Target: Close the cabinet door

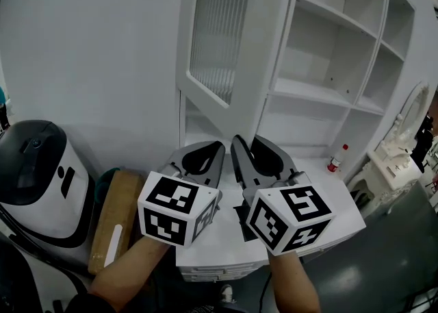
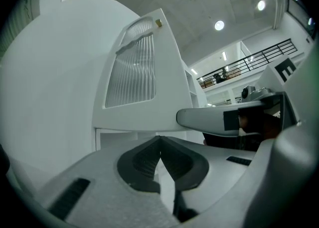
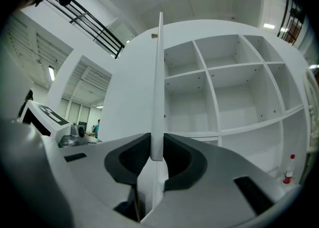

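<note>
Right gripper [image 1: 248, 142] is on the job: in the right gripper view its jaws [image 3: 156, 152] stand apart by the thickness of the cabinet door [image 3: 158, 82], which rises edge-on between them. The dark pads sit against both faces of the door's bottom corner, so that's a grasp on the door.

Over to the left gripper [image 1: 212, 147], and it's clenched on nothing. In the left gripper view the two tips [image 2: 160, 139] meet in a point with only the white cabinet behind them. It sits just beside the right gripper, their marker cubes [image 1: 176, 207] almost side by side above the white countertop [image 1: 342, 202].

And the cabinet door [image 1: 226, 31] is wide open! It swings out from the cabinet's left end, its ribbed glass panel [image 1: 217, 27] facing the plain wall, and the left gripper view looks up at that same panel [image 2: 134, 72]. To the door's right, the open shelves [image 1: 328, 44] are in full view.

Round the edges, a small red-capped bottle [image 1: 336, 158] stands on the counter's right end, well apart from both grippers. A white-and-black appliance [image 1: 37, 174] sits at lower left, with a brown box [image 1: 115, 219] between it and the cabinet.
</note>
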`<state>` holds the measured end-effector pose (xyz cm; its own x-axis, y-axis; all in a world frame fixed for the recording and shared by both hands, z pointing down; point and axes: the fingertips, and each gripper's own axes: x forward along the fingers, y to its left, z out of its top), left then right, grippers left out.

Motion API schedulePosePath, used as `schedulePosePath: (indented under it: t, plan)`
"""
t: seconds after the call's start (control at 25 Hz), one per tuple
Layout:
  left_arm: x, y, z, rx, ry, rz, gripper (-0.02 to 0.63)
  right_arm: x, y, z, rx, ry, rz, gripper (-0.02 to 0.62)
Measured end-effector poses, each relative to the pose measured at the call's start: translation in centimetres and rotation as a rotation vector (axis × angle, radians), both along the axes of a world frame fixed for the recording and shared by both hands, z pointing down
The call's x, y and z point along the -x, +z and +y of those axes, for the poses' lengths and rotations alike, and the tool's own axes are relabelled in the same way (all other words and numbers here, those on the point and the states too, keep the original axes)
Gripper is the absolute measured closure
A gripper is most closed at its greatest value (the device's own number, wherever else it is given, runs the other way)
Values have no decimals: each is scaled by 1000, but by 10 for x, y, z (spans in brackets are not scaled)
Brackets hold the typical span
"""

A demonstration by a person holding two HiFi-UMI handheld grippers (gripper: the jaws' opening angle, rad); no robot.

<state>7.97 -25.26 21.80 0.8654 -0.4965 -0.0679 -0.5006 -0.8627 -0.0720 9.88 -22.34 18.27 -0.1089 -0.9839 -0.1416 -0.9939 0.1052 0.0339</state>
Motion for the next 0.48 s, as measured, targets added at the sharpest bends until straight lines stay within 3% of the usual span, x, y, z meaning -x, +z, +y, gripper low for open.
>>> schedulePosePath:
  t: [0.48]
  plan:
    - [-48,-2,-13,-10,-18,-6,595,-51,0,-13,4,-78,-26,512]
